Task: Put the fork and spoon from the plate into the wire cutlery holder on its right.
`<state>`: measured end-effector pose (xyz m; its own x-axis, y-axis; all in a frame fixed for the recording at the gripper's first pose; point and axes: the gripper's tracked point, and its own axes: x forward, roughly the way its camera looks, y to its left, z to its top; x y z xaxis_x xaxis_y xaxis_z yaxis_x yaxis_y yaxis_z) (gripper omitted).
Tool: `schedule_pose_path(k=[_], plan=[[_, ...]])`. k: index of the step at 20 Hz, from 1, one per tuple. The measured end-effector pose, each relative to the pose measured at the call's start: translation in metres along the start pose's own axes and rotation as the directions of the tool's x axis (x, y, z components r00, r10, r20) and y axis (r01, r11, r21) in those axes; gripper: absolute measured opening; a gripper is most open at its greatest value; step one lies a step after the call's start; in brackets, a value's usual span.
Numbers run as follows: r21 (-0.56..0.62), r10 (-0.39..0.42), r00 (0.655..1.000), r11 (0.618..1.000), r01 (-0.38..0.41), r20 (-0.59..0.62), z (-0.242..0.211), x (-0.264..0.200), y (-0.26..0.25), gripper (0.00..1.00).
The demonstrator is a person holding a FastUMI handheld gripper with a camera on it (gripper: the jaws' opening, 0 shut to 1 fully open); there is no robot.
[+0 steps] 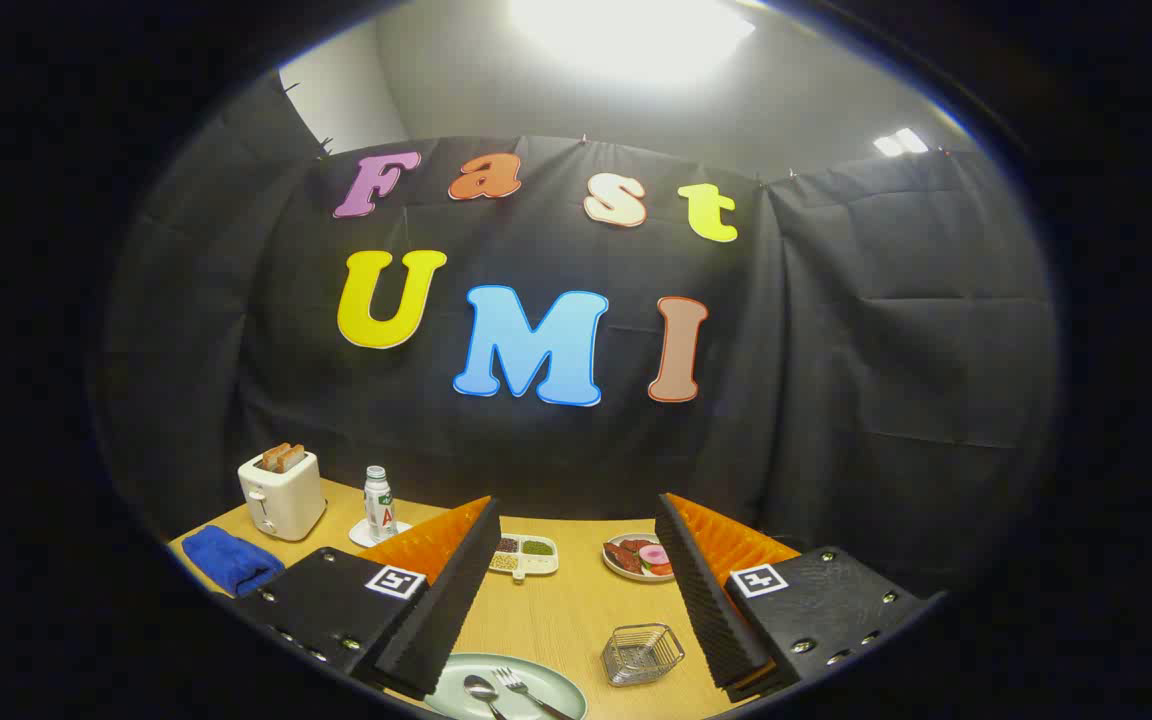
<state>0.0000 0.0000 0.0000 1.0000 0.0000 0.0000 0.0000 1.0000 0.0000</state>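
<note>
Starting at the far left of the wooden table [576, 610], a blue towel [229, 560] lies folded near the edge, and just behind it stands a cream toaster [281, 492] with two slices of bread poking out of its slots. To the right of the toaster a small bottle [378, 500] with a white cap stands on a white coaster. Next comes the gripper [576, 590], its two dark, ridged fingers [446, 600] spread wide apart with nothing between them but bare table and the things beyond. Between the fingers, close in, sits a pale green plate [556, 690]; a spoon [482, 692] lies on its left part and a fork [528, 690] just beside it to the right, both angled, their handles running off out of sight. Farther back between the fingers is a small white divided tray [524, 556] holding beans or grains in its compartments. To the right of the green plate, apart from it, stands the wire cutlery holder [642, 654], just inside the right finger. Behind that, a small plate of food [639, 556] is partly hidden by the right finger.
</note>
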Motion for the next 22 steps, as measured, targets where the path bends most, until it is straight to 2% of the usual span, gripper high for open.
schedule_pose_path(k=[3, 7, 14, 18, 22], plan=[[-0.007, 0.002, 1.0, 1.0, -0.002, -0.01, -0.007, 0.0, -0.004, 0.95], [0.007, 0.083, 0.995, 0.997, -0.083, -0.05, -0.013, 0.004, 0.01, 0.95], [0.041, 0.094, 0.993, 0.995, -0.091, -0.066, -0.012, 0.006, 0.009, 0.95], [0.024, 0.073, 0.993, 0.997, -0.071, -0.094, -0.019, -0.002, -0.01, 0.95], [0.018, 0.105, 0.989, 0.994, -0.104, -0.107, -0.025, -0.009, -0.014, 0.96]])
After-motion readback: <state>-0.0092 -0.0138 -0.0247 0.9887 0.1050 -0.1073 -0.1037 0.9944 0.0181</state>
